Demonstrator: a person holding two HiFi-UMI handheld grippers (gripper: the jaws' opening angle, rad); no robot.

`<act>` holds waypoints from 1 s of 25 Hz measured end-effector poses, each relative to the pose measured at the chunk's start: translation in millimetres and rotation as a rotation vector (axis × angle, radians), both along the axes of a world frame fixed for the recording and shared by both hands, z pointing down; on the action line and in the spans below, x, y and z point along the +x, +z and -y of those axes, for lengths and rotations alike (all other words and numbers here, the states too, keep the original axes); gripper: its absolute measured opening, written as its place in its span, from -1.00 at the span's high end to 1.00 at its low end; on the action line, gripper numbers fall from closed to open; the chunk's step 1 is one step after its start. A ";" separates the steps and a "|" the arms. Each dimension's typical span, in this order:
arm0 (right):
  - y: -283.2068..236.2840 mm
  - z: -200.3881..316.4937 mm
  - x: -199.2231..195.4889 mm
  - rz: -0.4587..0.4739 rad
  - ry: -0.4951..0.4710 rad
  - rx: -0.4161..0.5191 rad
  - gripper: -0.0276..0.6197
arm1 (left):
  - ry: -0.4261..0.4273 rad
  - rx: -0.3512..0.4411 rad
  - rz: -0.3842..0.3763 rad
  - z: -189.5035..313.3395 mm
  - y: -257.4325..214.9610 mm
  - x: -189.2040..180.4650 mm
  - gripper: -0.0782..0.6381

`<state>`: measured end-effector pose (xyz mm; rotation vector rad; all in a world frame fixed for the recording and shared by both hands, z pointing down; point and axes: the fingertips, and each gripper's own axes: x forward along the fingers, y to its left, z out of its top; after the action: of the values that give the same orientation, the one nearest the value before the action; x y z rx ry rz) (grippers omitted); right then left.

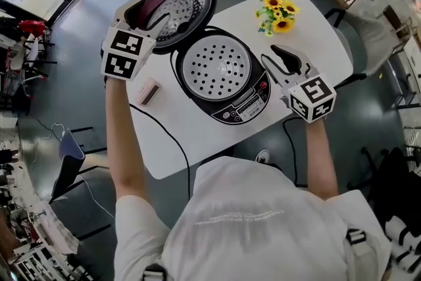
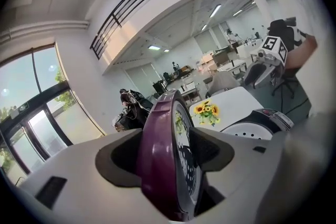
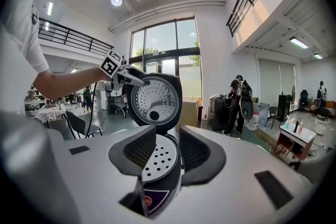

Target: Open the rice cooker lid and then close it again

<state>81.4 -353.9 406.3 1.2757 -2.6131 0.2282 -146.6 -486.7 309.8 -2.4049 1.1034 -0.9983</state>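
The lid [image 1: 181,10] is stood open behind the rice cooker [image 1: 247,105], its rim partly hidden between the widely spread jaws of the left gripper [image 2: 165,157]. The right gripper [image 3: 168,149] is held narrowly parted at the cooker's right edge; contact there is unclear.

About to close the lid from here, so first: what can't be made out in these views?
Left gripper hold: left gripper view, the lid between the jaws hides whether pads press.
Control panel print: head view, too small.
Below the perforated tray: head view, the tray hides it.
Pink box: head view, too small to identify.
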 end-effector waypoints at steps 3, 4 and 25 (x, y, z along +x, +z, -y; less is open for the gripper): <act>-1.6 -2.2 0.3 0.001 -0.003 0.002 0.44 | 0.007 -0.001 -0.017 -2.5 -1.5 2.0 -0.04; -2.6 -2.8 0.6 0.002 -0.003 0.004 0.44 | 0.008 -0.003 -0.026 -3.5 -2.2 2.8 -0.02; -6.8 -36.6 18.4 0.023 -0.023 0.015 0.45 | 0.006 -0.028 -0.062 -65.9 5.5 38.1 0.21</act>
<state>99.8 -317.3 399.5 1.2546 -2.6523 0.2216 -108.6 -420.8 315.4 -2.4753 1.1098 -0.9488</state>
